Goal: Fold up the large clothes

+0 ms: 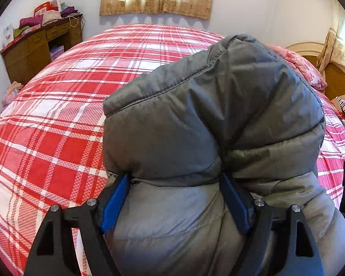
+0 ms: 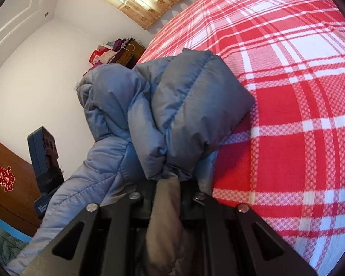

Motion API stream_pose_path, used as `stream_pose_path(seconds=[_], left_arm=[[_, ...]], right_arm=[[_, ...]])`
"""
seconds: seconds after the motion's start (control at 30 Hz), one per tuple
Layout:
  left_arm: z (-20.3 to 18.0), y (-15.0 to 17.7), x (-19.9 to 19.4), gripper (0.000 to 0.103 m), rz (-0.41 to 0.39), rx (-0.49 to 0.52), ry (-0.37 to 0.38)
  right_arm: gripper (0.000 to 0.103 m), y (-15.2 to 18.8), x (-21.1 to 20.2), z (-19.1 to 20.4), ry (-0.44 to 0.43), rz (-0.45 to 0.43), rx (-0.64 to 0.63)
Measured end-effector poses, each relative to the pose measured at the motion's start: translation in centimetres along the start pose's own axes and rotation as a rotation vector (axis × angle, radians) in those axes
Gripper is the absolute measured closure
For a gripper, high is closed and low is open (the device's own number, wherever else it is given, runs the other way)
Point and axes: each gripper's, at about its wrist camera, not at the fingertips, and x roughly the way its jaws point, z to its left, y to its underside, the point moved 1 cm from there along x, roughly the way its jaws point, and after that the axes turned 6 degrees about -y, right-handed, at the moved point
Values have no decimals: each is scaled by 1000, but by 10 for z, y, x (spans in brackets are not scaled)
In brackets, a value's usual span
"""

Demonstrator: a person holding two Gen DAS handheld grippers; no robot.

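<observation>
We are partway into folding a grey quilted puffer jacket [image 1: 218, 115], which is lifted above a bed covered with a red-and-white plaid sheet [image 1: 57, 138]. Our left tool [image 1: 174, 197] has its blue-padded fingers [image 1: 115, 204] set wide, with a thick puffy roll of the jacket filling the gap between them; the pads look pressed into the padding, so we judge it gripped rather than loose. Our right tool [image 2: 168, 184] is drawn narrow and pinches a bunched fold of the same jacket [image 2: 184, 105], whose bulk billows out beyond the fingertips just above the plaid sheet [image 2: 287, 115].

As for progress, we see no flat, squared fold yet: the jacket is held up in two places, crumpled and doubled over on itself, and none of it visibly lies smoothed on the bed. What is left, in our judgement, is most of the job: laying it down on the sheet, bringing in the sleeves and sides, and folding the body over. Beyond the bed's far corner stands a wooden desk [image 1: 41, 46] piled with folded clothes.
</observation>
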Motion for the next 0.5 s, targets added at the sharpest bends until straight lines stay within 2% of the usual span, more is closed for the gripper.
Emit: stream_pose_path(seconds=[0.1,0.2,0.3,0.33,0.4,0.5], left_arm=[[3,-2,-9,22,32,27,8],[9,-2,-28,22,52,64,1],[20,1,-55,22,37,76,14],[26,2,-62,22,31,67,32],[41,4,-73,22,17,29,86],[64,11,-81,22,9,-103,188]], right_arm=[[88,-2,-3,8,52,9,-11],[80,-3,-7,23,141,14,-70],[62,-3,-11,31,245,14,-111],[49,-3,-11,31,270,13,-118],[49,-2,-13,30,257,19,-110],[48,-2,-15,25,226,26,-82]])
